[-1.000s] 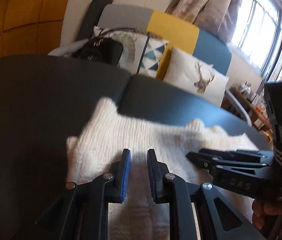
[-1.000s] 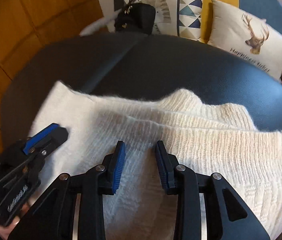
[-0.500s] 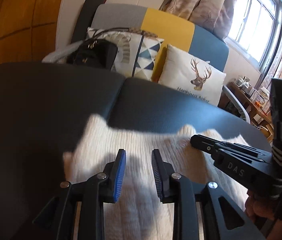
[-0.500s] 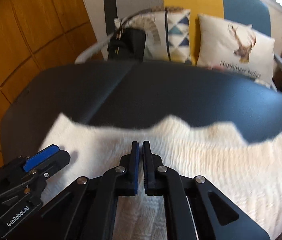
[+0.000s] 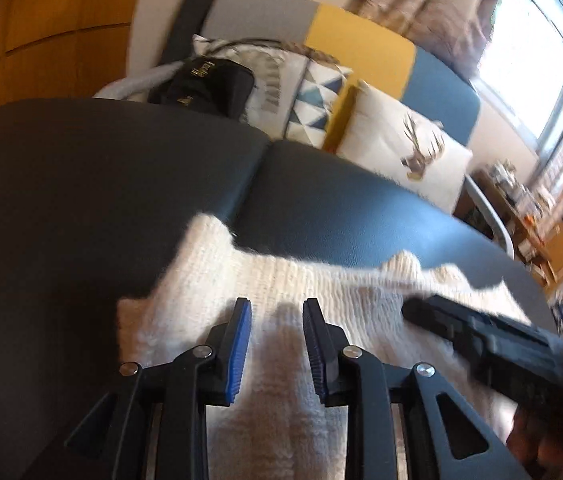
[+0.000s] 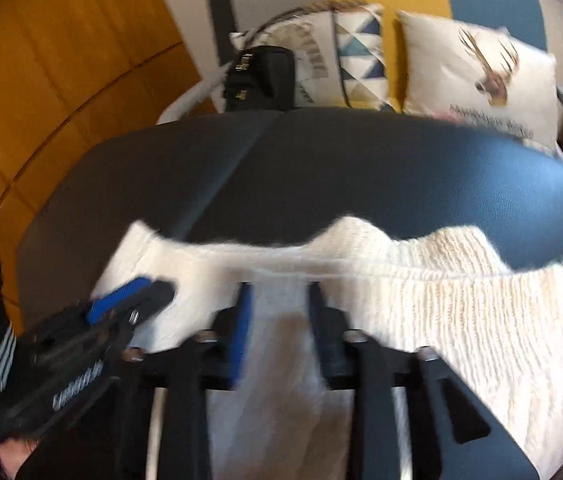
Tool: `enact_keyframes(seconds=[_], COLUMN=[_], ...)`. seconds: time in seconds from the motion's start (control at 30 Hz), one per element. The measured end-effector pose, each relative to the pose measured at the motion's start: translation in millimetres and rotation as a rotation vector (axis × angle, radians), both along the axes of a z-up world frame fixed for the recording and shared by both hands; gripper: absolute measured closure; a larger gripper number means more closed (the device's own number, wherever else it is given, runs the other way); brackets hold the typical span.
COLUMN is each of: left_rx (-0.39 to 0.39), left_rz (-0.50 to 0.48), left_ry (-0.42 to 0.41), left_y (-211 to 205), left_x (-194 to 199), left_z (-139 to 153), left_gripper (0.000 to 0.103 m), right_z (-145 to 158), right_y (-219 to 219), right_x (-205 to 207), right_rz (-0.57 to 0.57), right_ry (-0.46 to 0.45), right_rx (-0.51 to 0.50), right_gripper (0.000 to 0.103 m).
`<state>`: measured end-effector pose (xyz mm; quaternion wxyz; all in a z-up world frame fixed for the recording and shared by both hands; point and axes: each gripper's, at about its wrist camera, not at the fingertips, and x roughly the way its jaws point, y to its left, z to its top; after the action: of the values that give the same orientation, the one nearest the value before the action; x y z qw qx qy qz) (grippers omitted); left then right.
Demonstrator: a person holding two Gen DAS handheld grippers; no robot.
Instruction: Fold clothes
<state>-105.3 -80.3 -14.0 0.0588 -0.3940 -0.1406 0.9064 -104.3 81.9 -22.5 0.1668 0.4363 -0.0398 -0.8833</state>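
White ribbed knit sweater [image 6: 421,320] lies spread flat on the near half of a dark padded surface [image 6: 361,168], its far edge wavy and folded over in layers. A seam [image 5: 257,172] divides the surface into two cushions; the sweater's left corner sits just at the near end of that seam.

Beyond the surface: a sofa [image 5: 361,44] with grey, yellow and blue back panels, a triangle-print cushion [image 6: 357,52], a deer-print cushion [image 5: 405,148] and a black bag [image 6: 261,78] leaning against the cushions. Orange wood panelling [image 6: 61,60] on the left, curtain [image 5: 429,0] and bright window [image 5: 533,64] on the right, cluttered shelf [image 5: 521,208] below the window; its contents are too blurred to name.

Left gripper [image 5: 275,340]: jaws apart, nothing between the blue pads, sweater below. Right gripper [image 6: 277,320]: jaws opening, no cloth pinched between them, frame motion-blurred.

Change against half a second ago: right jaws were pressed together then, now parted. Left jaws stand a little wider than a second ago. Sweater position about the same.

Containers: only the bag, closed, contents not visible.
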Motion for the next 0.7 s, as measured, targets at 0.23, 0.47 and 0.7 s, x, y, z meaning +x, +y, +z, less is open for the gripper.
enact_keyframes(seconds=[0.23,0.47,0.7], left_rx=[-0.037,-0.036,-0.172], left_rz=[0.001,0.009,-0.08], left_ry=[-0.019,-0.013,0.033], left_y=[-1.9,-0.5,23.3], left_x=[0.2,-3.2,-10.3], left_z=[7.0,5.6,-11.1], left_gripper=[0.077,0.076,0.073], right_z=[-16.7,-9.9,7.7], right_y=[-28.4,-20.1,21.7], right_x=[-19.5,-34.5,-16.3], right_rz=[0.069,-0.024,-0.116], right_ry=[-0.058,0.012,0.026], right_rx=[0.149,0.104,-0.074], right_gripper=[0.098,0.099,0.069])
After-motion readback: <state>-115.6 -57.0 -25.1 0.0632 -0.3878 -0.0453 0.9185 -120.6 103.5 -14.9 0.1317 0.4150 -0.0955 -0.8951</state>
